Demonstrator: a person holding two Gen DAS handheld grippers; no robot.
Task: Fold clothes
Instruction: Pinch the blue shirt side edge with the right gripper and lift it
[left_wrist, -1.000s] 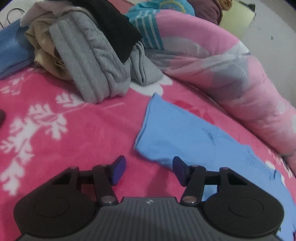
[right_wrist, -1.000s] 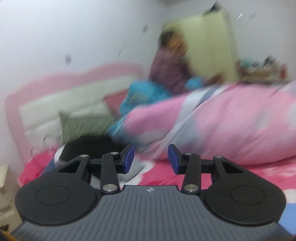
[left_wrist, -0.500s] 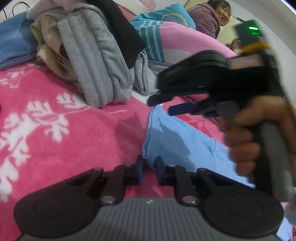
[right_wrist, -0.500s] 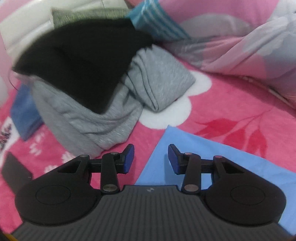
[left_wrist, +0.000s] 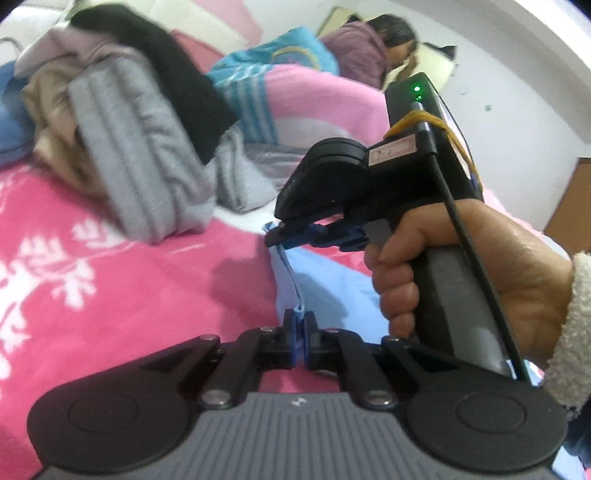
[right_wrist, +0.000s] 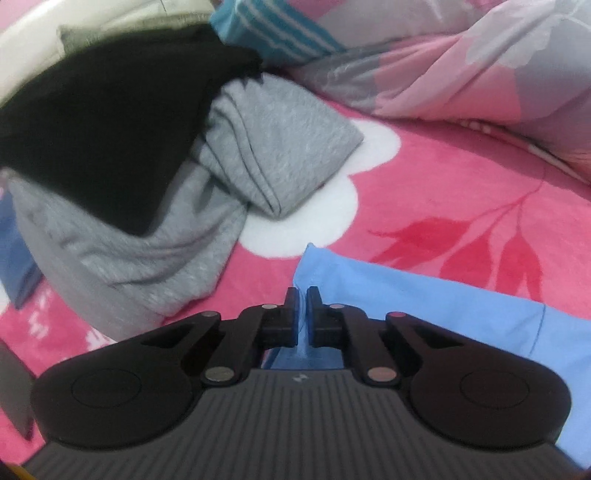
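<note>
Pinching one edge of the blue garment (left_wrist: 325, 284) at two spots, left tongs (left_wrist: 300, 334) and right tongs (right_wrist: 303, 314) clamp it, lifting it taut off the pink bed (left_wrist: 129, 295), presumably for a fold.

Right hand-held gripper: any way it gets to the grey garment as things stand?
Probably not yet. The right hand-held gripper is shut on the blue cloth's edge, so it must let go first. Otherwise the path looks free: the grey garment lies just ahead on the blanket, with nothing between.
</note>
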